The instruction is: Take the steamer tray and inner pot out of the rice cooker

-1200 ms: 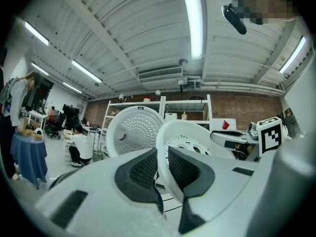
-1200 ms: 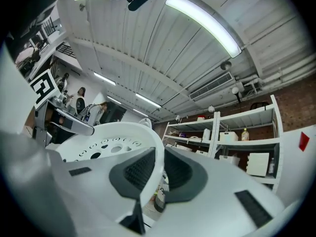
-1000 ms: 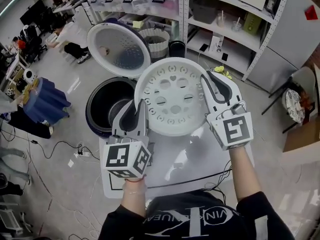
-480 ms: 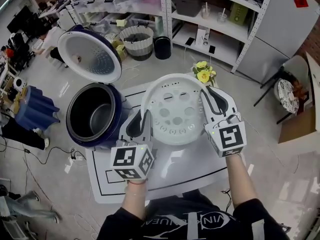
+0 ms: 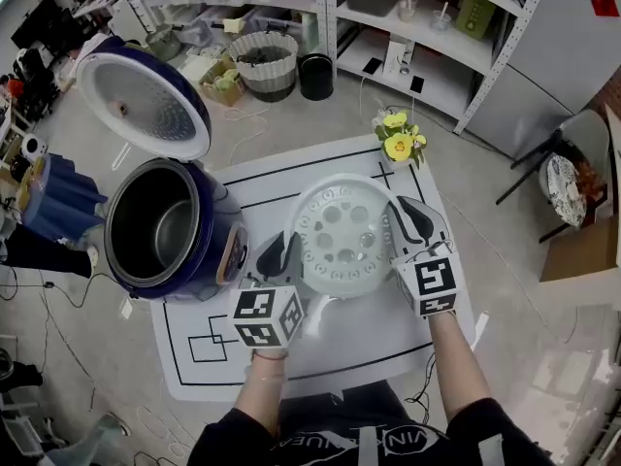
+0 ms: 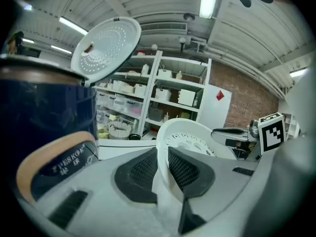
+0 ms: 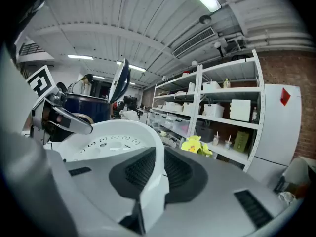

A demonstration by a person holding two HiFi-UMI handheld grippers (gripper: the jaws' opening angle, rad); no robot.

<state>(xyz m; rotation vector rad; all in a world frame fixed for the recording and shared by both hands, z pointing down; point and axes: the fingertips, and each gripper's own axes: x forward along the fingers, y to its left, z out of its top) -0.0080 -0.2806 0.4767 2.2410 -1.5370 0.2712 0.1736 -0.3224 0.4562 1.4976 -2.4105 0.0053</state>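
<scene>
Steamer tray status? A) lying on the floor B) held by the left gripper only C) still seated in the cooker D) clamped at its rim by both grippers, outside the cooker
D: the left gripper and right gripper each clamp an opposite rim of the steamer tray, which sits beside the open rice cooker, not in it.

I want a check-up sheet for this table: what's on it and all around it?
Surface: white mat with black lines.
Job's things: white round steamer tray with holes, out of the cooker, over the mat; grey metal inner pot inside the dark blue rice cooker, lid open.
Clutter: yellow flowers at the mat's far corner.
Grippers: left gripper and right gripper each shut on the tray's rim.
Cables: loose cables on the floor.
Surroundings: metal shelves, white ribbed basket, black bin.
</scene>
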